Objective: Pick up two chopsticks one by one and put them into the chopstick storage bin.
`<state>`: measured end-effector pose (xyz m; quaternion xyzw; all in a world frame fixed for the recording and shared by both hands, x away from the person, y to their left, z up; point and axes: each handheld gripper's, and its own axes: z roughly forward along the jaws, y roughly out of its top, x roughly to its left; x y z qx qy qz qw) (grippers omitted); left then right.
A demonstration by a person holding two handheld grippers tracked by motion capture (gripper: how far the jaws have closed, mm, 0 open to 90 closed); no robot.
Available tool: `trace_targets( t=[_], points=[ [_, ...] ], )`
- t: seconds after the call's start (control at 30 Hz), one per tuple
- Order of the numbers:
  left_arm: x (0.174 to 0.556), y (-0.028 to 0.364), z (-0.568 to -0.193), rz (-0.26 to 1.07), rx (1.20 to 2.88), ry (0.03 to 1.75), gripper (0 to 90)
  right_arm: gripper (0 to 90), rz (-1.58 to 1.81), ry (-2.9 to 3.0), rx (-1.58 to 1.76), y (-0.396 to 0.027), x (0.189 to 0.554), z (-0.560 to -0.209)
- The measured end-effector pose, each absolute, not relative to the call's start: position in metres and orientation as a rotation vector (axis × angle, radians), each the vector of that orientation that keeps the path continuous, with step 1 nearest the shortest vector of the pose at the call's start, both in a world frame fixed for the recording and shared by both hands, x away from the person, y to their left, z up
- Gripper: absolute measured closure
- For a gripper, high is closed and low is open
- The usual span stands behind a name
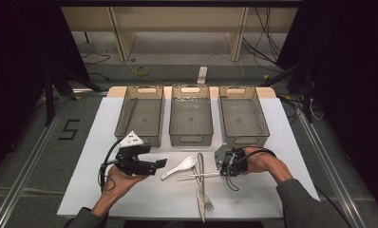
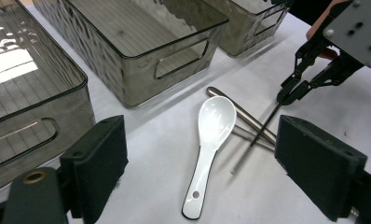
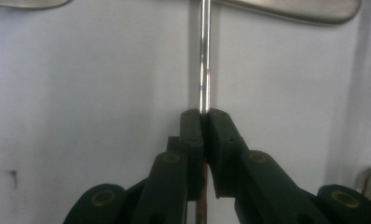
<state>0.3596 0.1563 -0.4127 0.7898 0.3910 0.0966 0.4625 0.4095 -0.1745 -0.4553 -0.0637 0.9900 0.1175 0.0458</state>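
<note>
High view: three bins (image 1: 191, 116) stand in a row at the far side of the bench (image 1: 106, 190). The left tongs (image 1: 159, 164) hover near the bench's left front, released, pointing toward a white spoon (image 1: 180, 167). The right tongs (image 1: 219, 174) are clenched on a thin metal rod (image 1: 199, 175), which lies across the handles of a fork (image 1: 205, 192) and a second utensil beside it. Left gripper view: the left tongs' pads (image 2: 99, 158) stand wide apart with nothing between them; the spoon (image 2: 211, 144) lies on the bench ahead, bowl facing up and toward the bins. The right tongs (image 2: 283, 97) grip the rod (image 2: 258, 135) at one end; the rod slopes down to the bench, crossing the utensil handles. Right gripper view: the right tongs (image 3: 204, 116) are pinched on the rod (image 3: 204, 56), which runs straight ahead to the handles.
</note>
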Motion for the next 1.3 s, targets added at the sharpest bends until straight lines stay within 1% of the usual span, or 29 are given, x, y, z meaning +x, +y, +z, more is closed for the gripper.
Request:
trace_targets(
  t=[0.2, 0.4, 0.63, 0.8, 0.93, 1.03, 1.17, 1.3],
  points=[
    [0.360, 0.154, -0.414, 0.222, 1.955, 0.961, 16.4, 85.8, 0.377, 3.003, -0.225, -0.176, 0.405, -0.450],
    [0.359, 0.146, -0.414, 0.200, 1.999, 0.909, 16.7, 85.9, 0.428, 2.964, -0.196, -0.175, 0.397, -0.438],
    [0.353, 0.123, -0.414, 0.158, 2.090, 0.812, 17.6, 85.9, 0.456, 2.922, -0.132, -0.174, 0.389, -0.429],
    [0.352, 0.109, -0.416, 0.148, 2.180, 0.769, 18.3, 85.9, 0.442, 2.894, -0.155, -0.167, 0.377, -0.424],
    [0.351, 0.097, -0.416, 0.119, 2.213, 0.737, 19.7, 86.0, 0.452, 2.886, -0.170, -0.162, 0.371, -0.423],
    [0.352, 0.081, -0.420, 0.115, 2.288, 0.695, 20.5, 86.0, 0.459, 2.881, -0.186, -0.159, 0.368, -0.422],
    [0.352, 0.072, -0.421, 0.128, 2.336, 0.680, 20.8, 86.0, 0.458, 2.870, -0.196, -0.156, 0.365, -0.422],
    [0.352, 0.066, -0.421, 0.101, 2.357, 0.636, 25.7, 85.9, 0.486, 2.855, -0.206, -0.151, 0.354, -0.417]
  ],
)
